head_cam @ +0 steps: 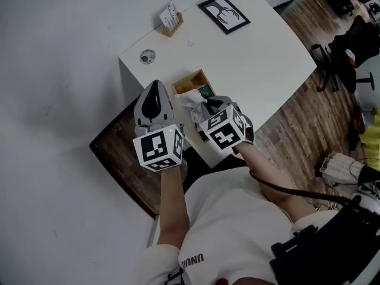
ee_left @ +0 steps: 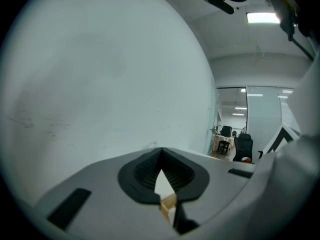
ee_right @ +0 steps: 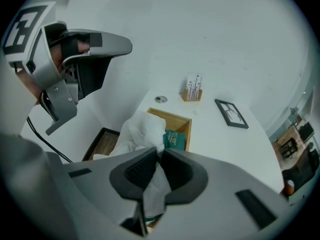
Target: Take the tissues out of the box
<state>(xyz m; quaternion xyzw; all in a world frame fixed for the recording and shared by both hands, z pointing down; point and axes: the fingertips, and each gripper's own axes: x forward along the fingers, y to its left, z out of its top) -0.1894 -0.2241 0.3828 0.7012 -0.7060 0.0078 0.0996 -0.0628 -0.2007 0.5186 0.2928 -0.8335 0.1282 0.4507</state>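
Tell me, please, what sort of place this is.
Probably an office: a black office chair stands on wood flooring beside a white table, and a glass partition shows desks beyond it.

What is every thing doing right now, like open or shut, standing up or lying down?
wooden box: open on top, tissue sticking out.
tissue: bunched, partly pulled out of the wooden box.
right gripper: shut on the tissue.
left gripper: shut, empty.
picture frame: lying flat.
card holder: upright, cards in it.
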